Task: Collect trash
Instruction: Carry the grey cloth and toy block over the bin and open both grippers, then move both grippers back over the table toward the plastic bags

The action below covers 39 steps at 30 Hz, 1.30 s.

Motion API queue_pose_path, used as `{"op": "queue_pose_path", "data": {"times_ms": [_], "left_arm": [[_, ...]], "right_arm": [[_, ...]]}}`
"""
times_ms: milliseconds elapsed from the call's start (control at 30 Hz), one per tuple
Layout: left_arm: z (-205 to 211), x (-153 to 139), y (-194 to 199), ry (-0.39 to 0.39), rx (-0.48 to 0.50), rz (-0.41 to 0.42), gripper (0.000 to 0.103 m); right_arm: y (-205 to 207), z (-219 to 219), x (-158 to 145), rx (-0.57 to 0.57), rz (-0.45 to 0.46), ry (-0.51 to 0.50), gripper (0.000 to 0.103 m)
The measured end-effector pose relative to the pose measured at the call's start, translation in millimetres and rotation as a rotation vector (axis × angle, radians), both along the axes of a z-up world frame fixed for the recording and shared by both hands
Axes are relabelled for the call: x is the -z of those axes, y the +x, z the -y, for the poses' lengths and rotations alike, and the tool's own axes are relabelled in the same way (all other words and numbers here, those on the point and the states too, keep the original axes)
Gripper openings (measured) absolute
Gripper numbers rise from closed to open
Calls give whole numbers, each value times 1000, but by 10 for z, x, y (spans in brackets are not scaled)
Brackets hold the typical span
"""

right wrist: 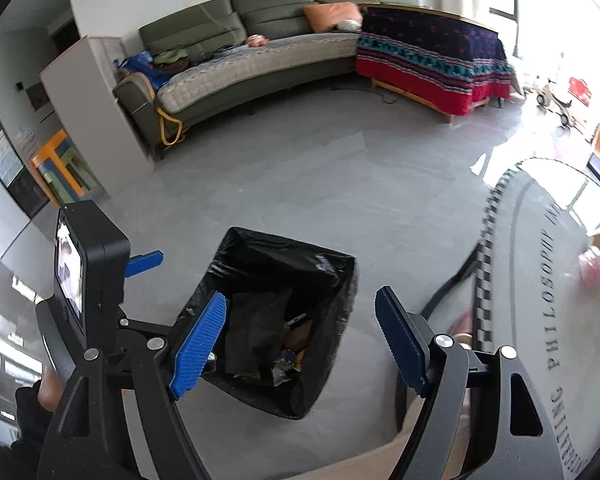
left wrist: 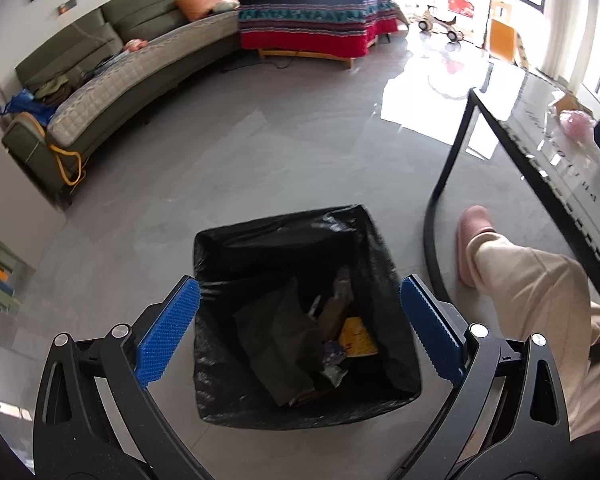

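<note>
One grey floor [left wrist: 260,152] carries one bin lined with a black bag [left wrist: 300,248]; it stands beside the leg of one glass surface [left wrist: 540,128]. Inside the bin lies a heap of trash [left wrist: 328,332], its pieces too jumbled to count, a yellow one among them. One pink crumpled item [left wrist: 578,122] rests near the surface's far edge. Two claws hang over the bin: the left claw [left wrist: 300,328] released and holding nothing, the right claw [right wrist: 300,340] likewise spread wide.

Living room, as I see it from both wrists.
A green sofa [left wrist: 112,76] lines the wall beside a blanket-draped bed [left wrist: 316,12]; an orange pillow [right wrist: 332,16] lies on the sofa, and a glass table [left wrist: 540,152] stands at right.
</note>
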<state>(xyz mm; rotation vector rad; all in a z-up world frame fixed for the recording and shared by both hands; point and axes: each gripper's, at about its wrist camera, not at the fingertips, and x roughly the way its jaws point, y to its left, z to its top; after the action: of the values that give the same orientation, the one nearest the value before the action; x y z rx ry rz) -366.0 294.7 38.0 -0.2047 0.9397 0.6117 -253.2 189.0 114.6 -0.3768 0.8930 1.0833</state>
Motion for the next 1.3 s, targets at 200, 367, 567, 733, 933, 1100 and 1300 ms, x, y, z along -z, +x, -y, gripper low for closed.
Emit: {"op": "queue_pose_path", "data": {"times_ms": [200,367,567,733,933,1100,1300], "left_arm": [[216,-98,408,-47,84,38,97],[454,-217,813,-56,177,63,97],[827,-293,1361,-70,300,84,97],[1111,-330,1780,-83,383,77,97],[1474,-427,2290,-82,480,75,97],[1791,-472,2727,-91,562,70,97],[2097,-421,3263,-111,628,66,97]], "right_arm": [[336,429,17,110,21,2,78],[726,873,15,232,6,23,78],[1262,1564,57,420,-7,35,78],[1637,2090,101,551,-7,25,78],[2026,2676,155,690,-17,19,78],[2350,3229,218,843,-11,12,78],[2770,3828,452,1066,-40,-21,78]]}}
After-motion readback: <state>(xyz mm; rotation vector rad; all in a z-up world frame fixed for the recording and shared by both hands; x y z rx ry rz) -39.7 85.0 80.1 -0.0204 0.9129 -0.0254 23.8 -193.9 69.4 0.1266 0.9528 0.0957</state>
